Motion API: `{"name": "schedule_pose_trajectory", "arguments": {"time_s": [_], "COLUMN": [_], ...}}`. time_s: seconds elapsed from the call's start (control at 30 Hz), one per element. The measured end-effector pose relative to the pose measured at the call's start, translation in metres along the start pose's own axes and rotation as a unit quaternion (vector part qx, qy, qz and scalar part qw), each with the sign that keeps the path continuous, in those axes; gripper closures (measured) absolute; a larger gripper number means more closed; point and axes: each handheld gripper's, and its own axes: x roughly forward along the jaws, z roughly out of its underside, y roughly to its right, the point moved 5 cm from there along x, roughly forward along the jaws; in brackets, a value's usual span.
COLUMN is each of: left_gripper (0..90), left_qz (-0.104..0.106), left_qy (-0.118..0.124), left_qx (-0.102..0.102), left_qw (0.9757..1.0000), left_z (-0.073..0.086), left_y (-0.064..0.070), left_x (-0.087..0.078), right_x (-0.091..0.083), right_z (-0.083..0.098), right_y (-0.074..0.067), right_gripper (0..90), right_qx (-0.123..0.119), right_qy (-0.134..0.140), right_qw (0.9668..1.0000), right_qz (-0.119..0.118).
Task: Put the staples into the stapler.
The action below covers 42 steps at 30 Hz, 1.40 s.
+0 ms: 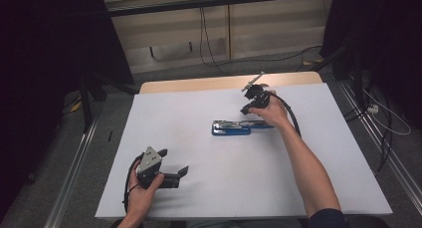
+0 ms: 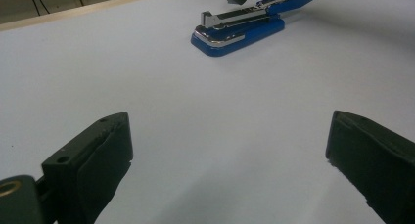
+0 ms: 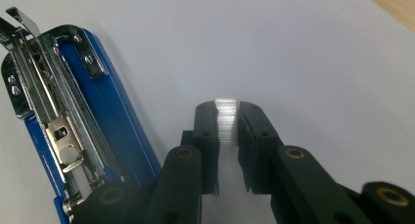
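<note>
A blue stapler [image 1: 231,128] lies flipped open in the middle of the white table [image 1: 199,188], its chrome staple channel [image 3: 54,121] facing up. My right gripper [image 1: 247,110] hovers just behind the stapler's right end, pointing down. In the right gripper view its jaws [image 3: 227,106] are shut on a short silvery strip of staples [image 3: 226,121], just right of the open stapler [image 3: 112,116]. My left gripper [image 1: 174,161] rests near the front left, wide open with nothing between its fingers [image 2: 105,150]. From there the stapler [image 2: 240,31] lies well ahead.
The table's wooden far edge [image 1: 229,82] shows behind the white sheet. Cables [image 1: 293,116] trail from both grippers. Dark stands and floor rails flank the table, and a bare white surface lies between my left gripper and the stapler.
</note>
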Motion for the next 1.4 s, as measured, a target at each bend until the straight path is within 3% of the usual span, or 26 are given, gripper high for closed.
{"name": "schedule_pose_trajectory", "arguments": {"time_s": [0.37, 0.83, 1.4], "left_gripper": [3.6, 3.6, 3.6], "left_qz": [-0.005, -0.009, -0.012], "left_qy": [0.004, 0.008, 0.010], "left_qx": [0.005, 0.001, -0.002], "left_qw": [1.0000, 0.9999, 0.9999], "left_z": [-0.002, -0.003, -0.003], "left_y": [0.001, -0.003, -0.004], "left_x": [-0.002, -0.004, -0.004], "right_x": [-0.016, -0.030, -0.037], "right_z": [0.002, -0.009, -0.018], "right_y": [-0.001, -0.026, -0.052], "right_gripper": [79.4, 79.4, 79.4], "right_qx": [0.003, -0.033, -0.069], "right_qy": [0.037, 0.067, 0.102], "right_qw": [0.9993, 0.9969, 0.9911], "right_qz": [0.000, -0.026, -0.051]}}
